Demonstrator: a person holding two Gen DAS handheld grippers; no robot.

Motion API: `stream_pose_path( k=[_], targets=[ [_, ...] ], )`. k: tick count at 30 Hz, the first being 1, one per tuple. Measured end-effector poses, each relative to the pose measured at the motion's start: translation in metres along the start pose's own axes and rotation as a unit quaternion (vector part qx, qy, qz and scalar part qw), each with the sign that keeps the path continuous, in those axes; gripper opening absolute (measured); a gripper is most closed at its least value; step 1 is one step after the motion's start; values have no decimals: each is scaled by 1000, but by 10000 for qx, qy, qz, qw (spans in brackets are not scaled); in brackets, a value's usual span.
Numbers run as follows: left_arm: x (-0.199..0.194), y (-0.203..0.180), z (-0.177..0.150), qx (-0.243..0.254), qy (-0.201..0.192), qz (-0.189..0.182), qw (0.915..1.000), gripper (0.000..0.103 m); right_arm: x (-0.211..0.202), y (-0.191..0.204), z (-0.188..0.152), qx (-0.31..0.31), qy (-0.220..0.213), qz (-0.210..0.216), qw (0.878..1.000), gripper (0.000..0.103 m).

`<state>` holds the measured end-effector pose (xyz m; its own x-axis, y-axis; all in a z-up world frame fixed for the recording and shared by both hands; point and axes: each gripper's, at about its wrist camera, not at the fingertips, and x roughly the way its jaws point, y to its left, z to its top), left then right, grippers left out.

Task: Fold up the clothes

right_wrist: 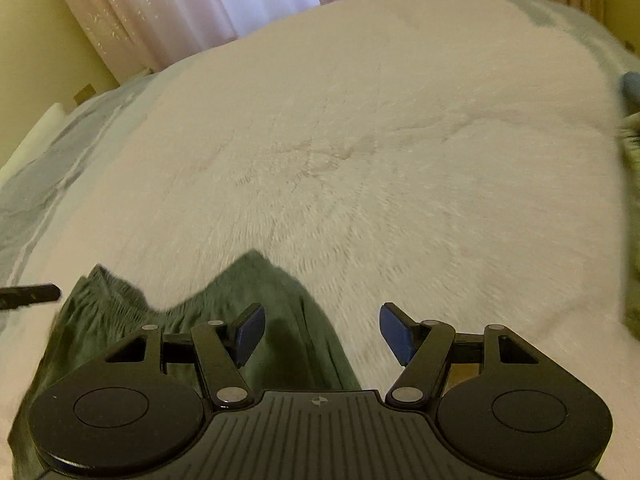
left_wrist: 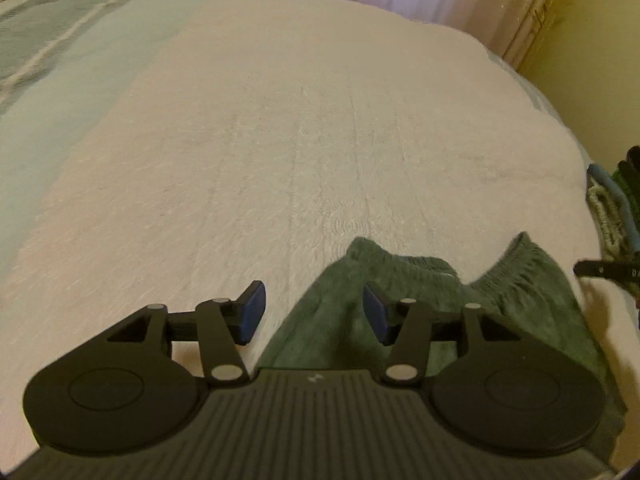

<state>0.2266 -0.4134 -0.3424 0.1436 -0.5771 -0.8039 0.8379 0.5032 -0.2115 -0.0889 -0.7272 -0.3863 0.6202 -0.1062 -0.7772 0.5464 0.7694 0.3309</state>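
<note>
Lying rumpled on the cream fleecy bedspread (left_wrist: 280, 140), the dark green elastic-waisted garment (left_wrist: 420, 280) is best pinched at its waistband corners; left gripper (left_wrist: 314, 316) and right gripper (right_wrist: 322, 334) are held wide, empty.

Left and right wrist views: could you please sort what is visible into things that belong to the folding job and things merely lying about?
Part of the job:
- green shorts, lying on the bed
- left gripper, open above them
- right gripper, open

Lying about:
- white blanket
- pile of clothes at the bed's edge
- curtains
</note>
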Motion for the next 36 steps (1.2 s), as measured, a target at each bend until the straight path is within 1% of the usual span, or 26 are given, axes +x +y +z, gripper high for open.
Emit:
stream_pose_path(
  k=[2,3,4,5,6,7,9,11,13,14,15,17,19,21,22,23,24,25,26,27,28,29,30,32,34,36],
  targets=[
    [14,-1,0,54,68,-88,9999,48,17,-4,4,130,27,210,9997,67],
    [19,-1,-1,32,118,-245,9996,46,23,-7,4,254,60,322,9991,67],
    [23,-2,-2,10,168,-401,9991,39,29,-10,4,377,94,439,9983,67],
    [28,-2,-2,-12,216,-556,9982,26,35,-10,3,496,160,628,9967,56],
    [22,-3,-4,32,106,-558,9984,16,37,-10,2,564,271,813,9947,36],
    [16,-4,-5,76,-5,-560,9984,5,39,-10,0,623,369,985,9925,6],
    [5,-5,-7,163,-226,-563,9980,5,28,-8,-4,495,174,962,9940,5],
    [-6,-7,-10,250,-447,-566,9971,4,0,-3,-6,163,-394,841,9955,5],
    [-17,-8,-12,339,-668,-568,9956,4,-26,3,-7,-155,-936,768,9925,5],
    [-23,-13,-12,523,-825,-528,9938,4,-39,6,-8,-315,-1197,724,9897,5],
    [-29,-18,-12,705,-981,-487,9915,4,-42,10,-9,-494,-1319,581,9883,5],
    [-19,-22,-12,775,-915,-252,9925,5,-29,16,-8,-685,-1332,174,9886,6],
    [-9,-26,-11,844,-848,-17,9928,8,3,12,-5,-569,-941,-228,9937,6],
    [2,-30,-10,912,-781,218,9925,14,31,7,-3,-399,-586,-548,9960,28],
    [7,-32,-10,946,-747,335,9921,23,41,5,-3,-318,-463,-686,9961,48],
    [12,-34,-9,980,-713,452,9916,29,37,7,-3,-310,-586,-827,9944,66],
    [17,-36,-9,1014,-679,570,9909,32,34,9,-3,-305,-709,-970,9923,79],
    [23,-38,-8,1048,-645,687,9900,37,25,8,-5,-337,-831,-1131,9895,89],
    [28,-40,-8,1081,-611,804,9890,43,16,5,-6,-343,-869,-1190,9885,89],
    [33,-42,-8,1114,-577,921,9878,44,6,1,-8,-335,-905,-1243,9875,89],
    [38,-44,-7,1147,-542,1038,9865,45,-8,-7,-14,-140,-888,-1202,9887,89],
    [29,-39,-10,1007,-538,1107,9873,45,-23,-15,-20,56,-872,-1160,9894,89],
    [14,-32,-17,772,-520,1156,9889,45,-38,-24,-26,257,-855,-1116,9897,89],
    [-15,-19,-31,300,-483,1251,9905,42,-74,-43,-51,835,-827,-986,9882,89],
    [-45,-5,-45,-173,-444,1342,9898,39,-112,-59,-87,1441,-706,-897,9830,89],
    [-76,-2,-76,-761,-331,1174,9896,38,-141,-67,-122,2075,-583,-807,9732,88]
  ],
)
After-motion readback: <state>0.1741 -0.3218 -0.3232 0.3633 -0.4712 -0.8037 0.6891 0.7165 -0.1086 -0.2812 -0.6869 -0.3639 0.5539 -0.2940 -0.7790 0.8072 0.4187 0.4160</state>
